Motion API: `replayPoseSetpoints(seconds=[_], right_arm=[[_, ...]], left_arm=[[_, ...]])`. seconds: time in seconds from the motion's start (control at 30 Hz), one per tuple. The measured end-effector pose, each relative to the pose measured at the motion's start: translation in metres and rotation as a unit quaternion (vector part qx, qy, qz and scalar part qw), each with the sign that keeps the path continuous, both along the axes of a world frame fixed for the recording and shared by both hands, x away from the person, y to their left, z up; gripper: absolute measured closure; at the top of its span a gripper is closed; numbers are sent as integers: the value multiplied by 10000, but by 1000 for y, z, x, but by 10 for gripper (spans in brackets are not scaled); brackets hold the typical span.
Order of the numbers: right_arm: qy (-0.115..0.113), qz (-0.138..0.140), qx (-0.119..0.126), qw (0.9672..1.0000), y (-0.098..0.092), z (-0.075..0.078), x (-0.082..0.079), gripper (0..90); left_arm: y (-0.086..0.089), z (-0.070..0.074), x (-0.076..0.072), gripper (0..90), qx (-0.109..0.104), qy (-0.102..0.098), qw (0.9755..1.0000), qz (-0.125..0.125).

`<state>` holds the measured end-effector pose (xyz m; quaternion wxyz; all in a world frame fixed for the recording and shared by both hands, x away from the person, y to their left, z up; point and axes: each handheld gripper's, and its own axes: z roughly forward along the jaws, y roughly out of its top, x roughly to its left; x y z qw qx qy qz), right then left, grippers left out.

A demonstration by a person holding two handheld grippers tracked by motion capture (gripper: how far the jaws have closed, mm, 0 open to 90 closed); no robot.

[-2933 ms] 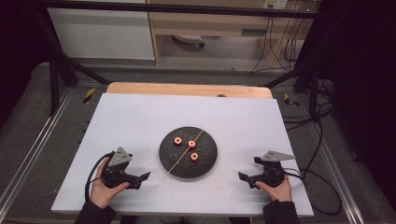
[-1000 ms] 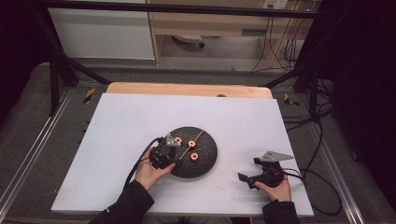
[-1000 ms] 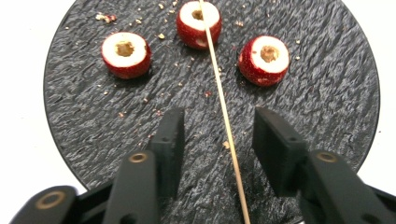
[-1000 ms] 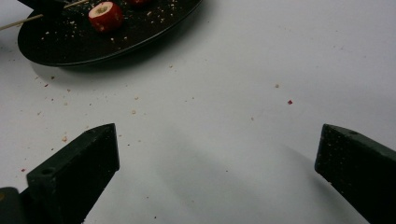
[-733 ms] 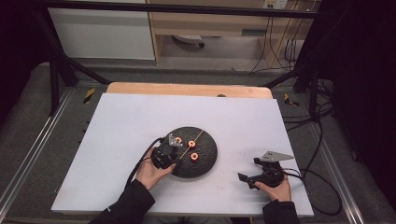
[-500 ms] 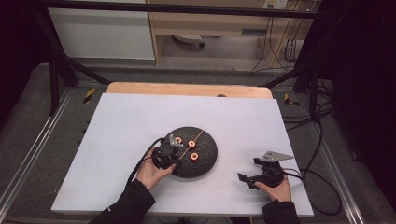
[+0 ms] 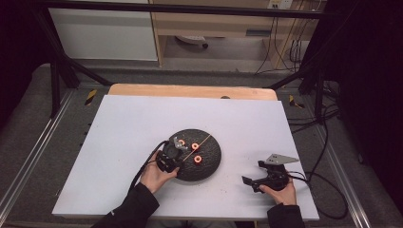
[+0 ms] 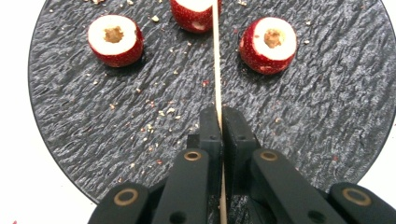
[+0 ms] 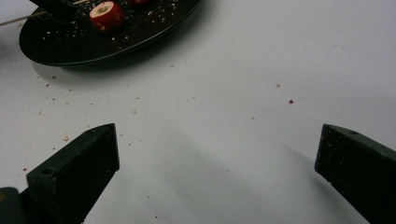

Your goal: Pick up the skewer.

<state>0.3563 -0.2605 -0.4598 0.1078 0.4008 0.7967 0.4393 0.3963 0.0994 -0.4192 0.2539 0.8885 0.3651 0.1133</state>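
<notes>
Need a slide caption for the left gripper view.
Left gripper shut on thin wooden skewer over round black textured plate holding three cored red fruit pieces.

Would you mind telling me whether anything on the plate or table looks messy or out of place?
Yes: small crumbs are scattered over the dark plate around the cored fruit pieces, and some have spilled onto the white table.

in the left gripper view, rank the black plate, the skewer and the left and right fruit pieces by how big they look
1. black plate, widest by far.
2. skewer, long but very thin.
3. left fruit piece and right fruit piece: they look about alike, so no ranking between them.
</notes>
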Motion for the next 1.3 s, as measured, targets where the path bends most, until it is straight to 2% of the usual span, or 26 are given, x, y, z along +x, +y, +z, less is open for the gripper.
replayPoseSetpoints(seconds=[0.37,0.73,0.9,0.93,1.0,1.03,1.3], right_arm=[[0,-5,-2,10000,0,0,0,6],[39,-26,0,10000,0,0,0,6],[53,-25,-26,10000,0,-1,0,6],[64,-32,-23,10000,1,-1,0,6],[66,-33,-23,10000,1,-1,0,6],[66,-40,-22,10000,1,-1,0,6],[67,-65,-12,10000,1,-1,-1,6]], left_arm=[[4,1,-1,878,-92,-54,9999,65],[22,6,-8,880,-424,-227,9988,88],[34,6,-13,881,-582,-342,9977,99],[39,6,-16,880,-681,-360,9970,88],[42,6,-17,880,-701,-369,9968,71],[48,6,-19,880,-769,-441,9960,76],[68,8,-29,881,-993,-584,9933,89]])
